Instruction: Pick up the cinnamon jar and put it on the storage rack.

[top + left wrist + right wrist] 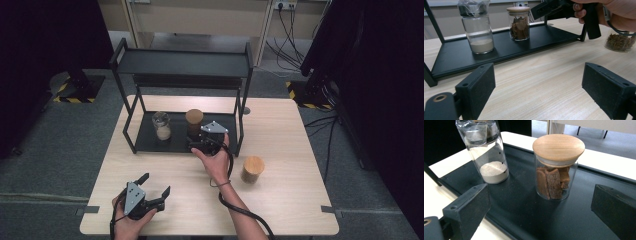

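Clear glass jar with flat wooden lid and brown bark-like chips (556, 170) stands upright on the black lower tray of the metal shelf rack (519, 220), centre-right of the right gripper view. In the high view the same jar (194, 121) sits just above frame centre, on the tray's right half.

Right gripper (207, 141) hovers in front of it, jaws spread wide and empty, one jaw low at each lower corner of its own view. No contact with the glass; whether the jaws already flank the jar or sit short of it cannot be told.

Second clear glass jar, plastic-wrapped at the top, pale powder at the bottom (486, 152), stands on the same tray, upper left of the right gripper view, near the chip jar but apart.

Third jar, wooden-lidded, with dry strands inside (252, 169), stands on the light wooden table (290, 210) right of centre in the high view, outside the rack.

Left gripper (148, 192) rests low at lower left of the high view, jaws parted, nothing between them.

Judgement: the step in hand looks like a grasp on the chip jar. Best to keep the jaws level, centre the jar between them, close on the glass body below the lid, and lift clear of the rack's upper shelf (185, 62) and right post.
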